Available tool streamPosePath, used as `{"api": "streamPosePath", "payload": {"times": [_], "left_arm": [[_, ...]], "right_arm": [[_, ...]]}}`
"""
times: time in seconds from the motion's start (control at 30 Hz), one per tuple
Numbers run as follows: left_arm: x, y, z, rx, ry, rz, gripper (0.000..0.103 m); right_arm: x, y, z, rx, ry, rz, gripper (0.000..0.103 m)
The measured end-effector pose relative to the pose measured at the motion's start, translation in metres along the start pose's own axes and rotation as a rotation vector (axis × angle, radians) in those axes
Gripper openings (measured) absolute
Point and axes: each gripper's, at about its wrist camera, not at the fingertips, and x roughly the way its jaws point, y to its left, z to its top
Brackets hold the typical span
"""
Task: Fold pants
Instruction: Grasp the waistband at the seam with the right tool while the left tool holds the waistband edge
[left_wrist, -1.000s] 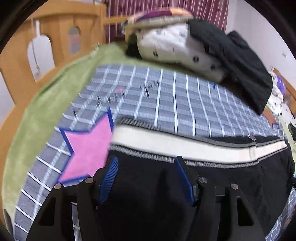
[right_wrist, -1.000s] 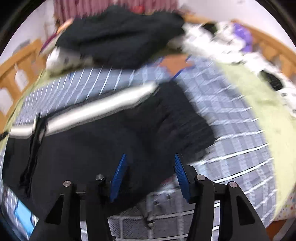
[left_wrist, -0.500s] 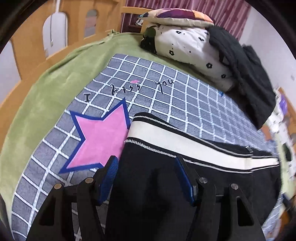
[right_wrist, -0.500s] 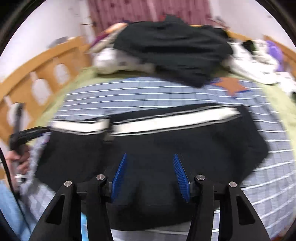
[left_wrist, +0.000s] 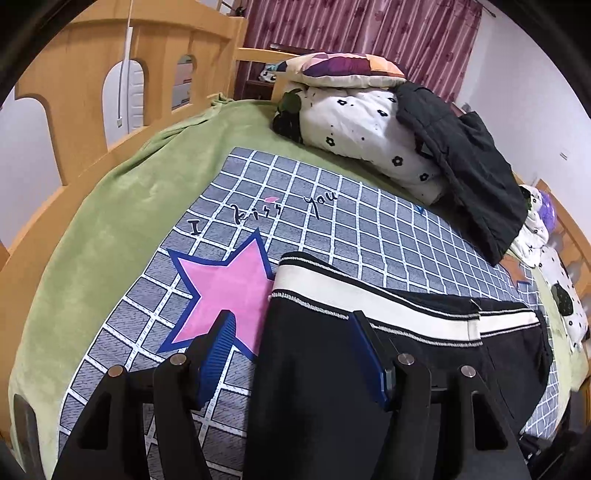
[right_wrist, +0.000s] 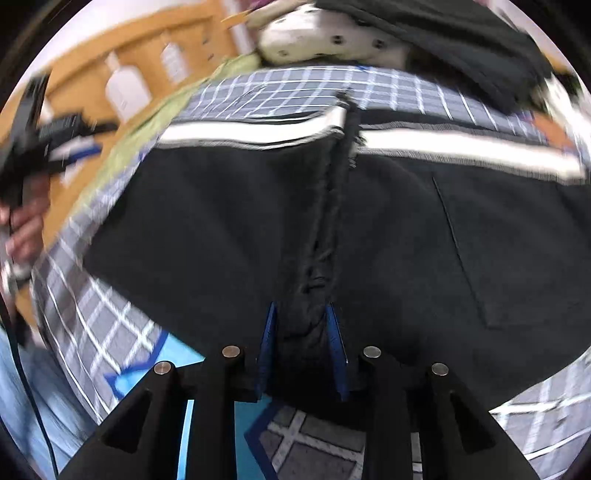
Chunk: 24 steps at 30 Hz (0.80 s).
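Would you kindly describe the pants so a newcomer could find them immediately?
On the bed, find the grey checked blanket with the pink star. The pants lie just right of that star; unlike the plain black garment on the pillows, they have a white waistband.

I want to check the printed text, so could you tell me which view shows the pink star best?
The left wrist view: the pink star lies sharp beside the black pants. The right wrist view doesn't show it.

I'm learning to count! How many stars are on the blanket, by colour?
Pink stars with a blue border: 1, the pink star on the grey checked blanket, beside the black pants with a white waistband.
Blue-outlined stars, only partly seen: 1, the light blue star.
Orange stars: 1, the blurred orange star.
Total: 3
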Motion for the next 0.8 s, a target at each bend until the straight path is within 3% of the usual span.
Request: {"api": "streamPosePath", "payload": {"times": [0.1, 0.17, 0.23, 0.33, 0.5, 0.6, 0.67, 0.7, 0.73, 0.8], "left_arm": [[0.0, 0.001, -0.001, -0.007, 0.007, -0.013, 0.061], [0.004, 0.004, 0.0, -0.011, 0.009, -0.018, 0.061], [0.009, 0.005, 0.001, -0.011, 0.014, -0.006, 0.061], [0.016, 0.006, 0.003, -0.017, 0.021, 0.005, 0.061], [0.022, 0.009, 0.007, -0.051, 0.029, 0.001, 0.061], [0.024, 0.011, 0.008, -0.069, 0.037, -0.021, 0.061], [0.025, 0.011, 0.008, -0.074, 0.045, -0.033, 0.061], [0.025, 0.011, 0.008, -0.074, 0.05, -0.04, 0.061], [0.026, 0.011, 0.007, -0.076, 0.057, -0.051, 0.061], [0.028, 0.01, 0.006, -0.083, 0.07, -0.064, 0.061]], "right_arm": [[-0.016, 0.0, 0.019, -0.046, -0.034, 0.011, 0.032], [-0.023, -0.004, 0.04, -0.048, -0.091, 0.013, 0.041], [-0.021, -0.007, 0.066, -0.043, -0.129, 0.001, 0.048], [-0.001, -0.015, 0.103, -0.02, -0.149, -0.014, 0.049], [0.05, -0.038, 0.142, 0.079, -0.082, -0.005, 0.049], [0.092, -0.042, 0.149, 0.065, 0.043, 0.028, 0.049], [0.097, -0.038, 0.149, 0.021, 0.022, -0.003, 0.035], [0.089, -0.035, 0.15, -0.022, -0.028, -0.027, 0.021], [0.081, -0.035, 0.15, -0.034, -0.07, -0.029, 0.016], [0.059, -0.051, 0.151, 0.042, -0.154, 0.102, 0.016]]}}
